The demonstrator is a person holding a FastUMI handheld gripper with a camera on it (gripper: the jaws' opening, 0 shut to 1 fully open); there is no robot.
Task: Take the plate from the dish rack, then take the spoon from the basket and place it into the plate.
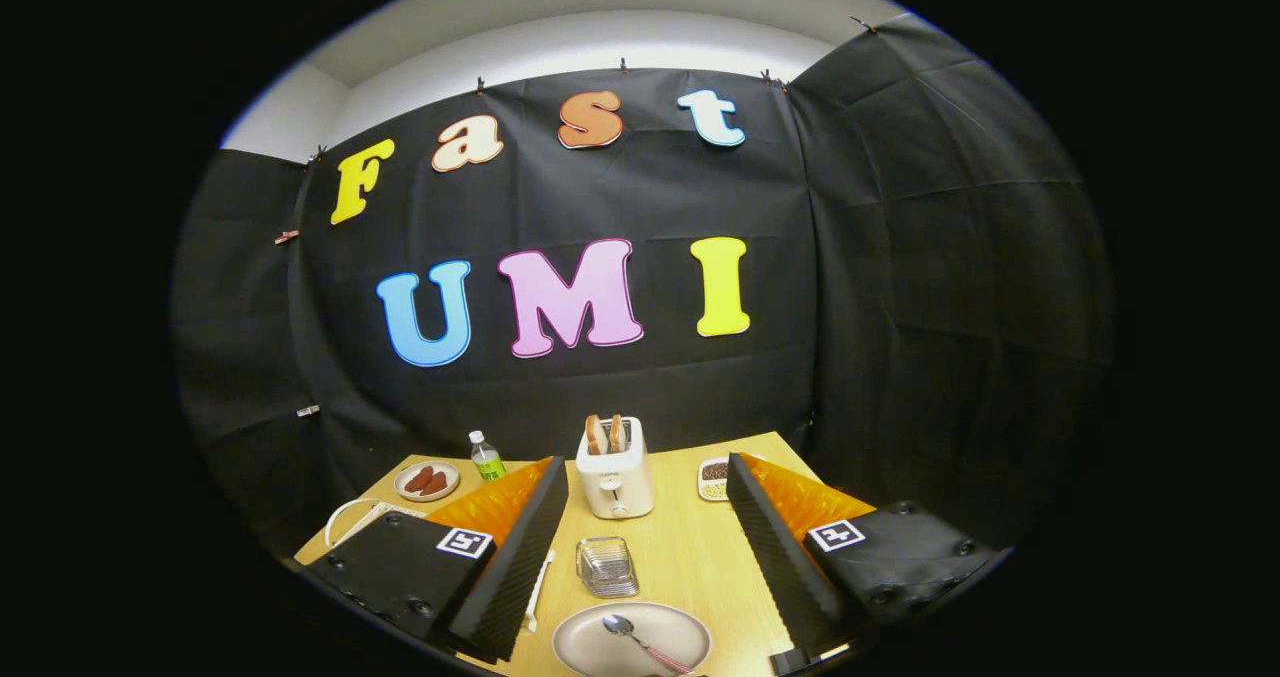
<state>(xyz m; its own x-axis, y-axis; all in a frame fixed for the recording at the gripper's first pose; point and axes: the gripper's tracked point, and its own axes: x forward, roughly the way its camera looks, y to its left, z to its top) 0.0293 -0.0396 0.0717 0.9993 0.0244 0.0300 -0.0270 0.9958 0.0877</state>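
As the spoon [640, 640] already lies in the near plate [600, 647], the task looks done; the gripper [650, 517] hangs wide open, holding nothing.

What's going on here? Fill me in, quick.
The hand-held gripper is open and holding nothing, raised above a wooden table. Between its fingers lies a plate with a spoon already in it. Beyond the plate stand a small wire basket and a toaster holding bread.

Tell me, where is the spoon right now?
In the gripper view, the spoon lies in the plate on the wooden table, between the open gripper fingers, nearer than the small wire basket and toaster.
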